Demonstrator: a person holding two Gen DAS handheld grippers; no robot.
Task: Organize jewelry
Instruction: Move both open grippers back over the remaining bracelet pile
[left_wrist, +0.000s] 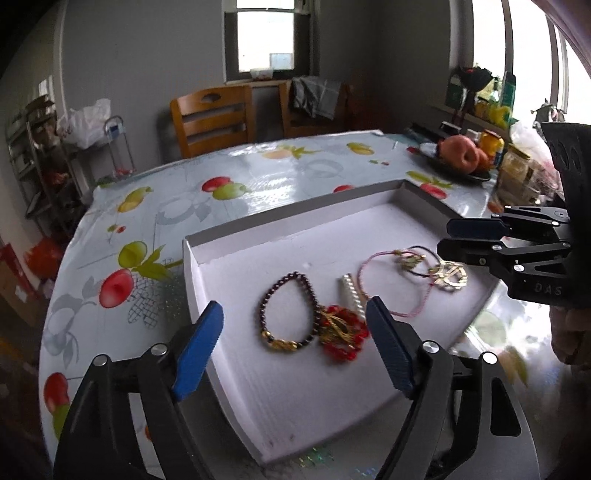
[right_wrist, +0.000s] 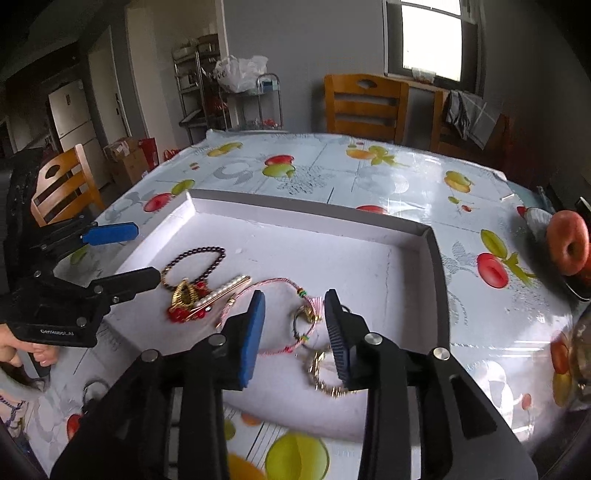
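All the jewelry lies inside a shallow white box lid (left_wrist: 229, 369) on the table with the fruit-print cloth (left_wrist: 280, 173), probably so that the small pieces stay together and cannot slide off the glossy cloth.

The left gripper (left_wrist: 295, 347) hangs over the near edge of the lid with its jaws wide apart and nothing between the blue pads. Just beyond it lie the dark bead bracelet (left_wrist: 288, 317), touching a red and gold ornament (left_wrist: 343, 332), and beside them a pearl hair clip (left_wrist: 351, 293). The wide opening suits a reach for the bracelet, I think.

The right gripper (right_wrist: 295, 332) stands partly open over the right part of the lid, above the pink cord bracelet (right_wrist: 273, 317). A gold ring piece (right_wrist: 325, 373) lies near the right pad; whether it touches is unclear because of blur. The pads press on nothing.

The pieces overlap in two small groups, so they seem not yet sorted. The cord could catch on a pad.
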